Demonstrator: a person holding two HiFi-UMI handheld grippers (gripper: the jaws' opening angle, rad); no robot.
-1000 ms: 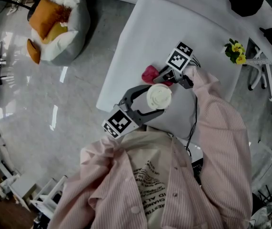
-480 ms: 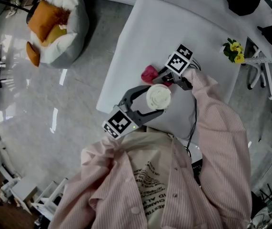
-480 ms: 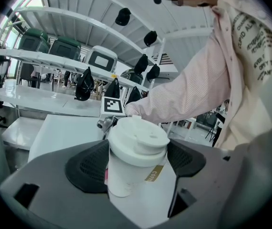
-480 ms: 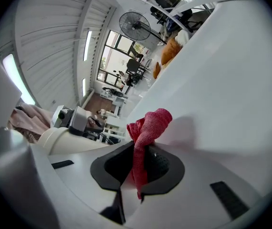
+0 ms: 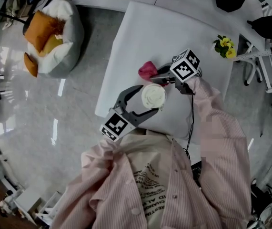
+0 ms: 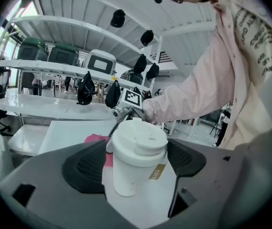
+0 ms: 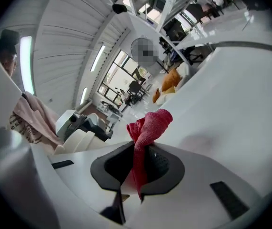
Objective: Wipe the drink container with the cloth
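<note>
A white lidded paper cup (image 5: 153, 95) stands on the white table (image 5: 150, 27). My left gripper (image 5: 151, 99) reaches in from the near side, its jaws against the cup's lid on both sides. In the left gripper view the cup (image 6: 138, 156) fills the gap between the two dark pads (image 6: 85, 168) of the left gripper (image 6: 135, 168). My right gripper (image 5: 158, 78) is shut on a red cloth (image 5: 146, 70), which hangs bunched just beyond the cup on its far-left side. In the right gripper view the cloth (image 7: 147, 128) sticks up out of the right gripper (image 7: 140, 168).
A pot of yellow flowers (image 5: 224, 46) stands at the table's far right corner. A white beanbag with orange cushions (image 5: 55, 27) lies on the floor to the left. Chairs (image 5: 264, 66) stand to the right of the table. A black cable (image 5: 191, 123) trails from the right gripper.
The head view has shifted a little. Both grippers, cup and cloth keep nearly the same places relative to each other.
</note>
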